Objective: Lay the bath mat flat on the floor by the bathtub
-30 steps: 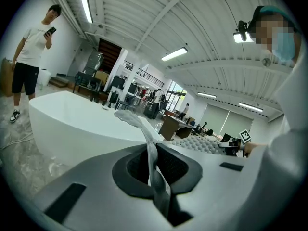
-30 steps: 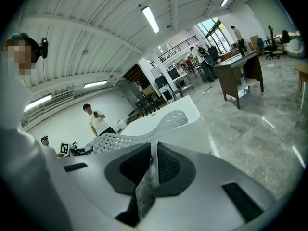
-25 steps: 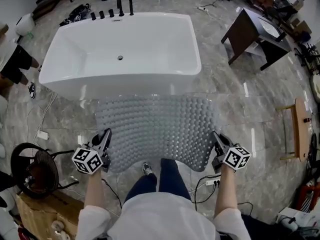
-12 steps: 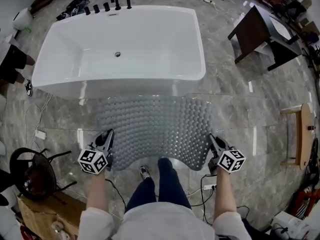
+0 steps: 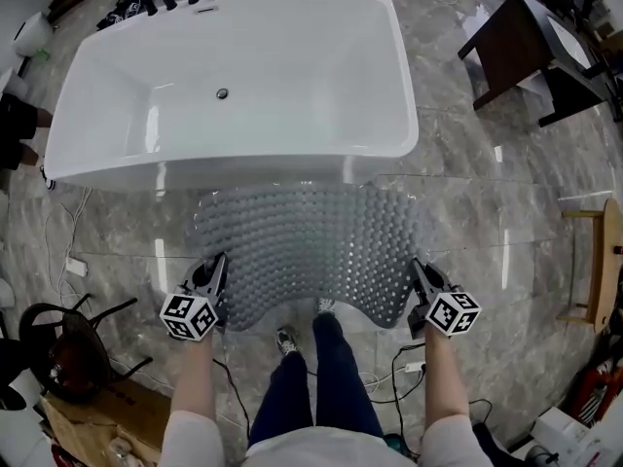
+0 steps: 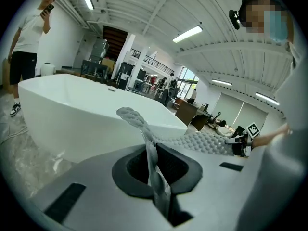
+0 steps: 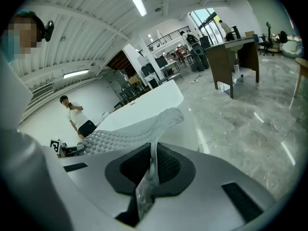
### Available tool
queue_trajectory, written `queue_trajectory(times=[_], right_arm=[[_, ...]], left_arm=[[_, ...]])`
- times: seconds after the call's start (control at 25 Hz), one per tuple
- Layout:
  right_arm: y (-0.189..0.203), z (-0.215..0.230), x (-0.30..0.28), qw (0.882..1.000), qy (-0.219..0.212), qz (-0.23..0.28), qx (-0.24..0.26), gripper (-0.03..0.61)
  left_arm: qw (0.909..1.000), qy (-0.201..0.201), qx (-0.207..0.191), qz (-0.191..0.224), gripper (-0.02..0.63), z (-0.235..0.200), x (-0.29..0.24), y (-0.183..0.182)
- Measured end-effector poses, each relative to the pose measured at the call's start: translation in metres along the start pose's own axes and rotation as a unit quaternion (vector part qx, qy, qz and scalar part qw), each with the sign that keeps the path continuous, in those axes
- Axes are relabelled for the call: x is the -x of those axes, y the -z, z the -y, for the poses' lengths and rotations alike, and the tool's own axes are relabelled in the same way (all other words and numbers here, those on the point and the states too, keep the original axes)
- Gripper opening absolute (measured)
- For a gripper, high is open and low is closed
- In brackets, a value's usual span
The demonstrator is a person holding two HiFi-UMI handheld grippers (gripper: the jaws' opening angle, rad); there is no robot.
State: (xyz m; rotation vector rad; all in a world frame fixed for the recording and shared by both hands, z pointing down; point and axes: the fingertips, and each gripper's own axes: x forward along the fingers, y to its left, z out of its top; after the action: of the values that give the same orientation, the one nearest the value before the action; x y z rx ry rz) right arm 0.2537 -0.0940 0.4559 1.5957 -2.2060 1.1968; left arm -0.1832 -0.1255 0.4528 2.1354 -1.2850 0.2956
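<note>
A grey, bumpy, see-through bath mat (image 5: pixel 307 251) hangs spread between my two grippers, just in front of the white bathtub (image 5: pixel 234 86). My left gripper (image 5: pixel 216 278) is shut on the mat's near left corner. My right gripper (image 5: pixel 419 278) is shut on its near right corner. The mat's far edge reaches the foot of the tub, and its near edge sags in the middle above the person's feet. In the left gripper view the mat's edge (image 6: pixel 153 167) is pinched between the jaws. The right gripper view shows the same pinch on the mat (image 7: pixel 147 186).
A dark wooden table (image 5: pixel 531 42) stands at the far right and a small wooden stool (image 5: pixel 596 266) at the right edge. A black round stand (image 5: pixel 58 353) and a cardboard box are at the near left. Cables lie on the marble floor. A person stands beyond the tub at left.
The view has moved forward and downward toward the tub. Both grippers, still gripping the mat's corners, have carried it a little closer to the tub. The person's feet have stepped forward.
</note>
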Motion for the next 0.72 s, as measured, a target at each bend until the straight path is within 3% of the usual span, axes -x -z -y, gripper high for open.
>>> queue_trajectory(times=[0.72], right_arm=[[0.085, 0.104, -0.119, 0.998, 0.044, -0.046, 0.017, 0.040]], left_arm=[[0.9985, -0.013, -0.006, -0.054, 0.041, -0.074, -0.120, 0.113]])
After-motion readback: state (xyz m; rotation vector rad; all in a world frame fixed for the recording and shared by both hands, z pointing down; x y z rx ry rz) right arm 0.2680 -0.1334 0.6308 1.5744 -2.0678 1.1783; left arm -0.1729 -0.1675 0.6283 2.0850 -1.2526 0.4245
